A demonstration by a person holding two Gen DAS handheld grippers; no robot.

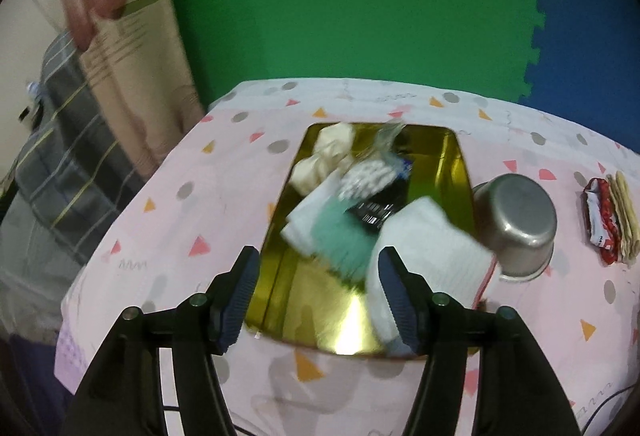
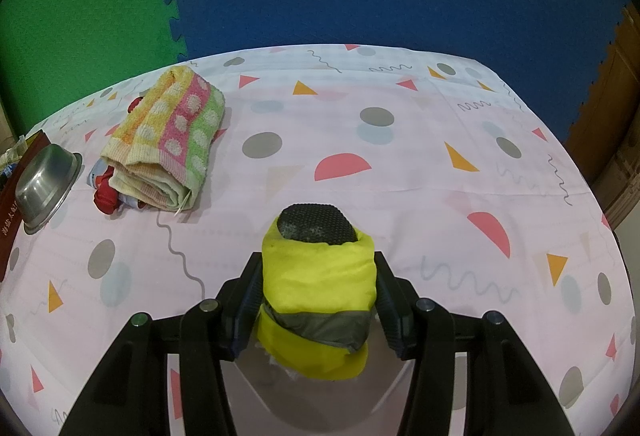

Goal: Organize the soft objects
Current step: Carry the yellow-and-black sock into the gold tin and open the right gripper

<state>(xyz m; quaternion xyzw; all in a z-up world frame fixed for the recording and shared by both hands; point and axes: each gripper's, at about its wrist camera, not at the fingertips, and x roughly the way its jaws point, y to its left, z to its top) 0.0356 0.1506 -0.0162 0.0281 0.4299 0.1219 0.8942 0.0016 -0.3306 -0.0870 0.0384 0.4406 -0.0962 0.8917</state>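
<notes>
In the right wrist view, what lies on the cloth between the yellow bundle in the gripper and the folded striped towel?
Nothing: only bare patterned tablecloth, with a printed grey wavy line, separates the yellow bundle held by the right gripper from the striped towel.

Left gripper jaws spread wide w/ nothing between; right gripper clamped on something.

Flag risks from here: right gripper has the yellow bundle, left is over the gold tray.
1. The right gripper pinches the yellow bundle at its sides only; a dark textured piece pokes out the far end and could slip free.
2. The left gripper hangs open over the crowded gold tray; closing could catch several cloths at once.
3. The upturned steel bowl sits against the tray's right side and could get knocked.
</notes>
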